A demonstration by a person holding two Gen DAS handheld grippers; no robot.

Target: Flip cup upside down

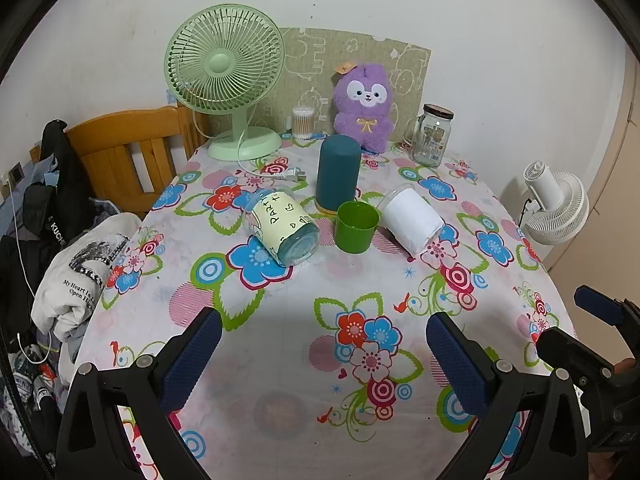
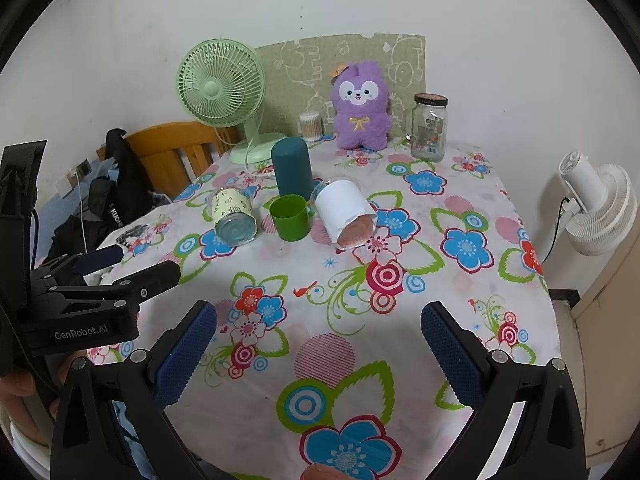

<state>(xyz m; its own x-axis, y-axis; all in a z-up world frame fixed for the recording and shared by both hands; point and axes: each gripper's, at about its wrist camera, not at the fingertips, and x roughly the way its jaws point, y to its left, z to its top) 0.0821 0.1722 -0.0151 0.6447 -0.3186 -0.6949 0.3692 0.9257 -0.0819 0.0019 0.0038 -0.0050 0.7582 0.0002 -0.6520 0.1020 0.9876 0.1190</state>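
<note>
A small green cup (image 1: 356, 226) (image 2: 289, 216) stands upright, mouth up, mid-table. A clear cup with a yellow sleeve (image 1: 285, 228) (image 2: 233, 216) lies on its side left of it. A clear cup with a white sleeve (image 1: 413, 220) (image 2: 346, 212) lies on its side right of it. A dark teal cup (image 1: 337, 173) (image 2: 291, 167) stands upside down behind. My left gripper (image 1: 324, 356) and right gripper (image 2: 318, 354) are both open and empty, held above the near tablecloth, well short of the cups. The left gripper also shows at the left of the right wrist view (image 2: 132, 266).
A floral tablecloth (image 1: 304, 320) covers the table. At the back stand a green fan (image 1: 226, 80), a purple plush (image 1: 364, 106), a glass jar (image 1: 432, 134) and a swab tub (image 1: 303, 122). A wooden chair and clothes lie left; a white fan (image 1: 556, 208) is at the right.
</note>
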